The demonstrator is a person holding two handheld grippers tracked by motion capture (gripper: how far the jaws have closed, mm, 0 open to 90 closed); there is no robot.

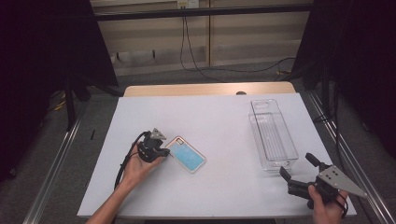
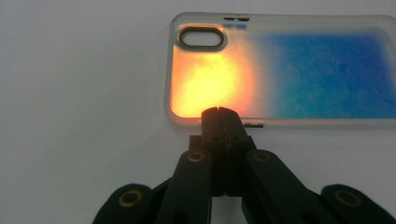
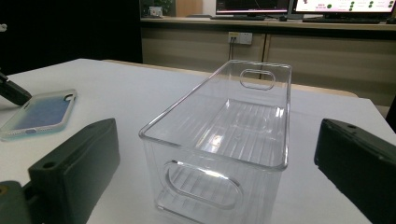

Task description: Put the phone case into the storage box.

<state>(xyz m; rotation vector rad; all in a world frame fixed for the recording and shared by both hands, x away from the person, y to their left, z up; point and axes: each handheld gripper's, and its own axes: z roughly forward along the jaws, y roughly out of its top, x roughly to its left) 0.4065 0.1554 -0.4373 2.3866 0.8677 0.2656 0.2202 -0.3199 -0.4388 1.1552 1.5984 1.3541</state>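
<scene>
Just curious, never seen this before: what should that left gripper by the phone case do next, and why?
Probably open slightly and slide a jaw under the case's edge. The left gripper is shut with its tips at the rim of the phone case, which lies flat on the table, so nothing is gripped yet.

A lab or recording room: white tabletop (image 1: 210,116) framed by black curtains (image 1: 46,46), trailing cables (image 1: 191,56) on the floor, computer monitors (image 3: 252,5) on the far counter (image 3: 261,23).
</scene>
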